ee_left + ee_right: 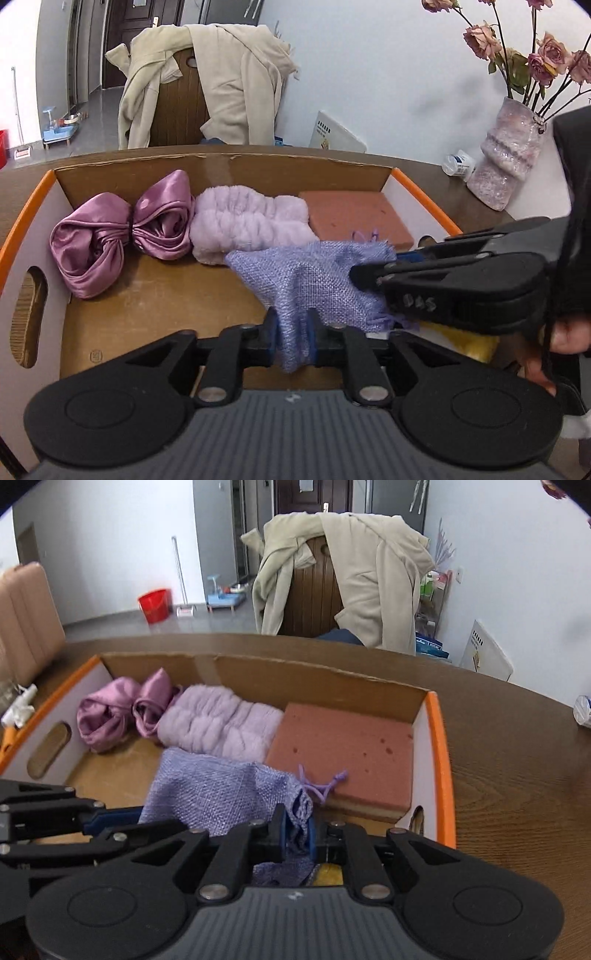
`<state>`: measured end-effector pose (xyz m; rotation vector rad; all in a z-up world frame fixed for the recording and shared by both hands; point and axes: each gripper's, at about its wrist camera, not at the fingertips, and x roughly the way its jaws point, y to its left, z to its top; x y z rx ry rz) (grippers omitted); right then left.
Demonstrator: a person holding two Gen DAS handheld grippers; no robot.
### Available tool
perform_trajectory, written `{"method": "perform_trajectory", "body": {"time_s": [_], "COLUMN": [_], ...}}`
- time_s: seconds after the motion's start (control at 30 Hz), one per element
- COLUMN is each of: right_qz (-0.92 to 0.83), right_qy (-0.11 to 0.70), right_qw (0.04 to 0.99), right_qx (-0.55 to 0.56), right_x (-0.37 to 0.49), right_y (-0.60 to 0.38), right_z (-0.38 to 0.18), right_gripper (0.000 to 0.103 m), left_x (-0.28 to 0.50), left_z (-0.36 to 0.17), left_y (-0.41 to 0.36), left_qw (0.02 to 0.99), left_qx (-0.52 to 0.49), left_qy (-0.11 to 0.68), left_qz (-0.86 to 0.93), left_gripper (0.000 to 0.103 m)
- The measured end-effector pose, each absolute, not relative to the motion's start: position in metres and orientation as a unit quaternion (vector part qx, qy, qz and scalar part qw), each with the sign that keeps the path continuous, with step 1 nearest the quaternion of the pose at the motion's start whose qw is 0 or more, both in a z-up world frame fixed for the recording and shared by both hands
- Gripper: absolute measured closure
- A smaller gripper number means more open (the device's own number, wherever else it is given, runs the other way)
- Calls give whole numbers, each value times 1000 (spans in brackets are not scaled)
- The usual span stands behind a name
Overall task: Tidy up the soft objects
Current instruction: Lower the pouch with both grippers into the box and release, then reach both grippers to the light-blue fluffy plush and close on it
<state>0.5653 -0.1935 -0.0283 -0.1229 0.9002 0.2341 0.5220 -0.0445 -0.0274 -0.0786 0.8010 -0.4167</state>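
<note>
Lavender woven pouch (310, 273) lay stretched across the lower middle of the frame, inside the cardboard box (221, 166). The left gripper (293, 338) pinched its near end, and the right gripper (297, 829) clamped its fringed, drawstring end at the right.

Even, soft indoor light, sharp focus, strong fisheye bending at edges.
</note>
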Motion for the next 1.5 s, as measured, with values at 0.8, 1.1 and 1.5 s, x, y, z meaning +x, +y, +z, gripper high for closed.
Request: {"method": "perform_trajectory", "body": {"time_s": [0.8,1.1,1.5], "right_qz": [114,129,127], "right_qy": [334,224,101], "right_qw": [935,966,986], "right_qx": [-41,-12,-22], "right_x": [433,329,156], "right_y": [-229,-235,-225], "right_z": [137,155,69], "right_gripper": [38,23,4], "left_x": [371,288,148], "left_z": [132,130,50], "left_y": [14,16,33], "left_qw": [963,980,989], "left_qx": [16,12,-24], "left_qy": [227,168,133], "left_qz": [-143,-109,-62], "left_gripper": [30,15,1]}}
